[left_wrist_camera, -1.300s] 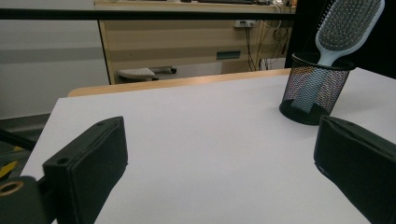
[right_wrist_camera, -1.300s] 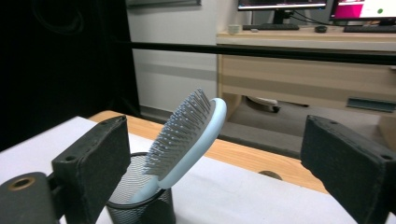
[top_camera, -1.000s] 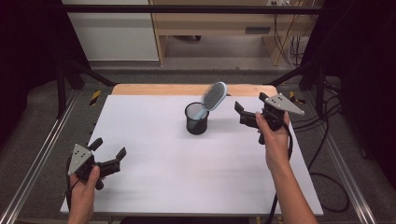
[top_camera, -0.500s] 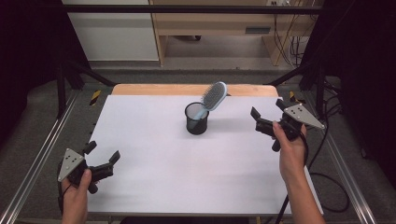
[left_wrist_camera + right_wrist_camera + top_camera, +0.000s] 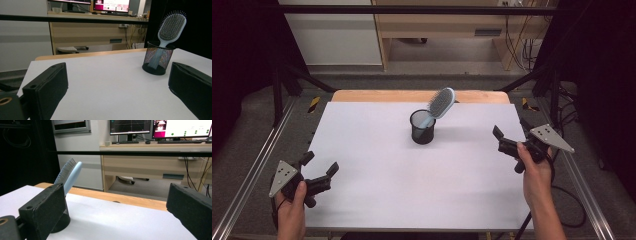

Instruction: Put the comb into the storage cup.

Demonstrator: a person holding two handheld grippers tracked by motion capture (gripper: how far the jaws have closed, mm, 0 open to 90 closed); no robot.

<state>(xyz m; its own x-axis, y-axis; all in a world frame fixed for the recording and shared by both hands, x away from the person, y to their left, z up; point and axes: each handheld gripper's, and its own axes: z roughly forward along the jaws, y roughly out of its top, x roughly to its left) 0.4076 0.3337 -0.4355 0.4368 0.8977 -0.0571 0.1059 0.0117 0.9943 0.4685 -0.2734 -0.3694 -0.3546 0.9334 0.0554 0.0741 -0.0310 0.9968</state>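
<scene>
One hairbrush (image 5: 441, 102) stands in one mesh cup (image 5: 422, 127); two tongs, left (image 5: 319, 169) and right (image 5: 510, 133), both spread, empty.

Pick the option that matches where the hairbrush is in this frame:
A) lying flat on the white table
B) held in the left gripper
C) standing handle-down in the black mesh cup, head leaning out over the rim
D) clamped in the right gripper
C: the hairbrush stands with its handle inside the black mesh cup, its bristled head tilted above the rim, while the left gripper and right gripper are both open and well away from it.
</scene>
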